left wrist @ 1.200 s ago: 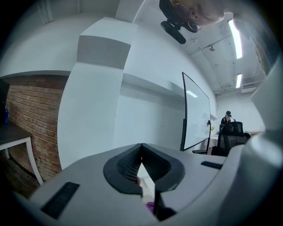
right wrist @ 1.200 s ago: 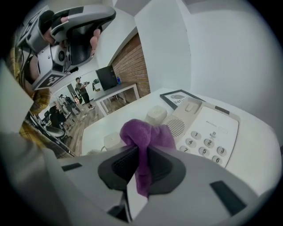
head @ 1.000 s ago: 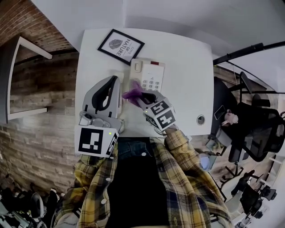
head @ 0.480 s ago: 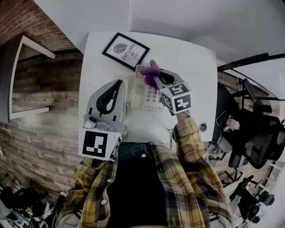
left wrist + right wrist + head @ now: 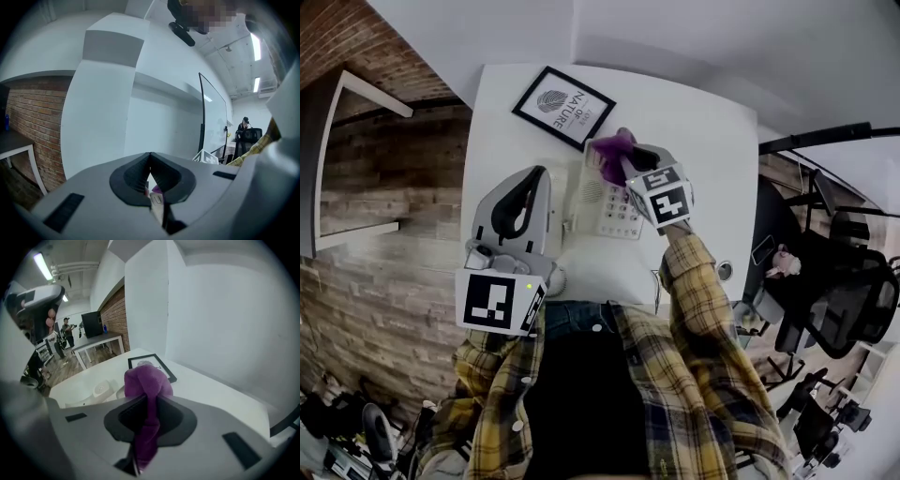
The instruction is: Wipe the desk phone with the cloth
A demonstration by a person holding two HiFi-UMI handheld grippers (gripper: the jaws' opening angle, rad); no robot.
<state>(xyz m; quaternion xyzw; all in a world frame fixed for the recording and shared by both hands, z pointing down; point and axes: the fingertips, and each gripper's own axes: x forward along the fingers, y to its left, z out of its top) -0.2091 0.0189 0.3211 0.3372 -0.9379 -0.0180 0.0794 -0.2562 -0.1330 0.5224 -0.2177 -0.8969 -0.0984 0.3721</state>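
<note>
The white desk phone (image 5: 610, 203) lies on the white desk (image 5: 698, 141), its handset (image 5: 97, 392) on the left side. My right gripper (image 5: 620, 156) is shut on a purple cloth (image 5: 611, 146) and holds it over the phone's far end. In the right gripper view the cloth (image 5: 146, 383) bulges out above the jaws. My left gripper (image 5: 540, 173) hovers just left of the phone, its jaws shut with nothing held. In the left gripper view the tips (image 5: 150, 155) meet, and a bit of phone shows below them.
A black-framed picture (image 5: 563, 105) lies flat at the desk's far left, close behind the phone. A round cable grommet (image 5: 724, 271) sits near the desk's right front. Office chairs (image 5: 834, 281) stand to the right. A brick wall (image 5: 384, 244) runs along the left.
My right gripper carried the cloth from the phone's near left edge up to its far end, then shifted slightly left. The left gripper barely moved.
</note>
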